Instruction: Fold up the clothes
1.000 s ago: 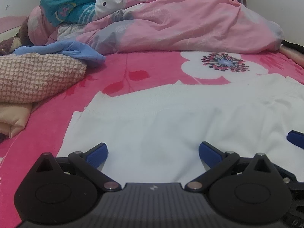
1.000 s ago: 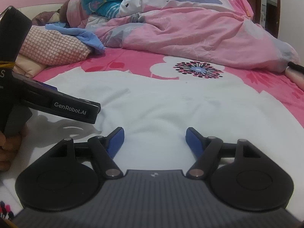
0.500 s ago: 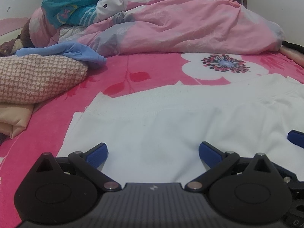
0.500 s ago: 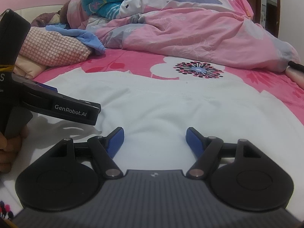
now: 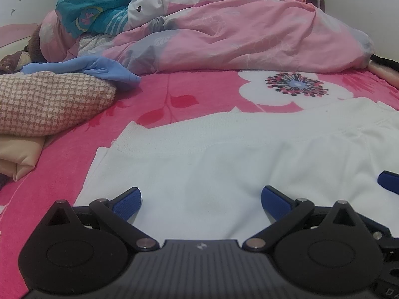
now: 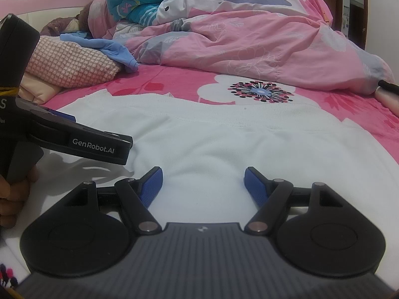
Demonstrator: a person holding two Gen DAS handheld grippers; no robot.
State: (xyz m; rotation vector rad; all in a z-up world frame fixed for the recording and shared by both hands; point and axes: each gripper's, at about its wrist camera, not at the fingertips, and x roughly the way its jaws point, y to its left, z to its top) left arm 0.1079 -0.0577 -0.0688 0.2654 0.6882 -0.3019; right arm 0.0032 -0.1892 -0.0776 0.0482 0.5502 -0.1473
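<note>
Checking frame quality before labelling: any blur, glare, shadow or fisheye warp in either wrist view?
Left wrist view: sharp, soft even light, no glare; dark vignette in the corners, white garment edges bowed by the lens. Right wrist view: also sharp; left claw casts a grey shadow on the garment, pink duvet curves with the fisheye.

Your black left gripper with blue pads (image 5: 200,196) pointed down and forward, and its two blue fingers stood wide apart with nothing pinched between them. Your black right gripper with blue pads (image 6: 203,179) sat just beside it, tipped down the same way, with its fingers spread too and holding nothing. Your left hand (image 6: 12,199) was wrapped around the left gripper's black handle.
</note>
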